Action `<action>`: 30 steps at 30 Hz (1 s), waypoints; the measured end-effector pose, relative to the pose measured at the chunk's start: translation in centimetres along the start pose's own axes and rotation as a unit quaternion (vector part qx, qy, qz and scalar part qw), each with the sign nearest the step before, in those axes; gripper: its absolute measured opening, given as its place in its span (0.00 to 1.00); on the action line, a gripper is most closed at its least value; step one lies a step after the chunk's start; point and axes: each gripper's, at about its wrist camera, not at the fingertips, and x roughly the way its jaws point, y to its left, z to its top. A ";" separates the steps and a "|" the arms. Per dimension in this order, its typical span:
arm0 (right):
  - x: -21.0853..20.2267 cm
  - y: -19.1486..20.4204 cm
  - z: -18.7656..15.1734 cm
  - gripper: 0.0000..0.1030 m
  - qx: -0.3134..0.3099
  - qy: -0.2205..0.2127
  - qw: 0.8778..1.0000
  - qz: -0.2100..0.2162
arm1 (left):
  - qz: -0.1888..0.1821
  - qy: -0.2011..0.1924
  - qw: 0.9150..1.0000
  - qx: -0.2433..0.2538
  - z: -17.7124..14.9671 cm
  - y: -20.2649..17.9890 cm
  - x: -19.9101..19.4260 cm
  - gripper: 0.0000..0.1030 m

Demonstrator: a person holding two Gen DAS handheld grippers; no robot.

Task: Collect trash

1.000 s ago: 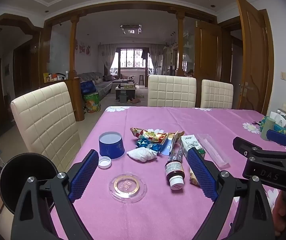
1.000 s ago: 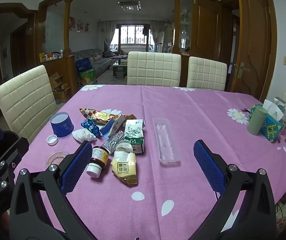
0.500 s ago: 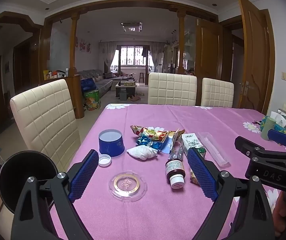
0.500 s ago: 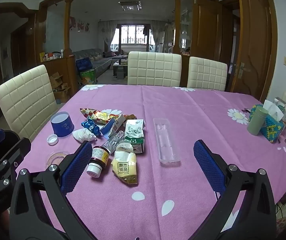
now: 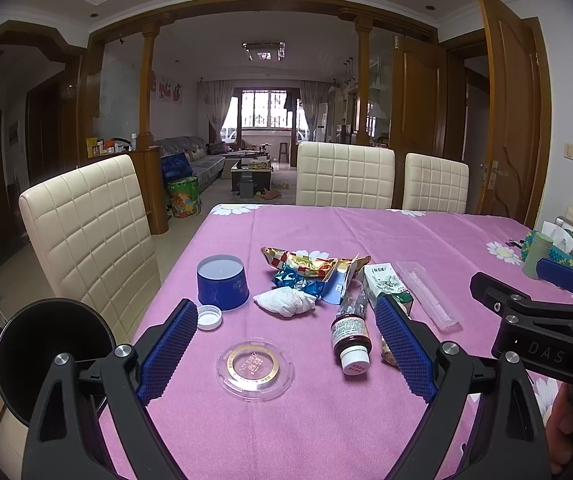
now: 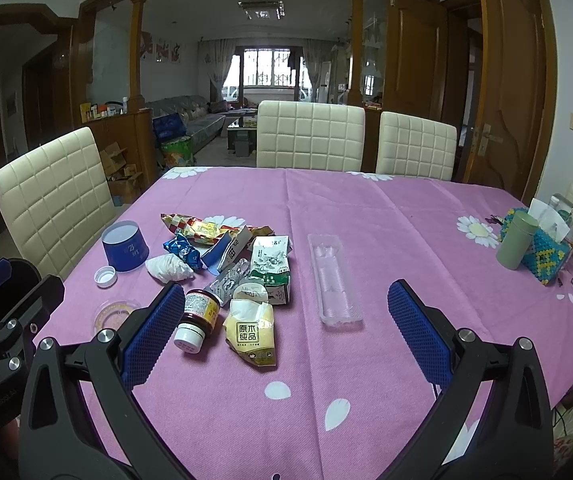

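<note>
what i can't make out from my grippers

my left pad [image 6: 154,334] covers part of the lid [image 6: 115,314] and bottle [image 6: 198,314]; my other pad [image 5: 404,350] hides the yellow pack [image 5: 387,354]. the bin [image 5: 52,354] is cut by my frame, and label print is too small to read.

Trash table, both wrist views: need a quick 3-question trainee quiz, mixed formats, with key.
1. True or false: the left gripper and the right gripper are both open and hold nothing.
2. Multiple choice: the small medicine bottle with the white cap is A) upright, B) lying on its side on the purple tablecloth, C) inside the blue tub.
3. Fill in: the loose white bottle cap lies on the cloth right beside the blue ____.

Key: 1 true; 2 B; 3 tub.
</note>
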 end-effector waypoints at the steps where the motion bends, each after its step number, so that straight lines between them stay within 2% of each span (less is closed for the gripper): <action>1: 0.0 0.0 0.0 0.97 0.000 0.000 1.000 0.000 | 0.000 0.000 1.000 0.000 0.0 0.0 0.0 0.86; 30: 0.1 0.1 -0.1 0.97 0.000 0.001 1.000 -0.001 | 0.000 0.007 1.000 -0.003 -0.4 0.3 0.4 0.86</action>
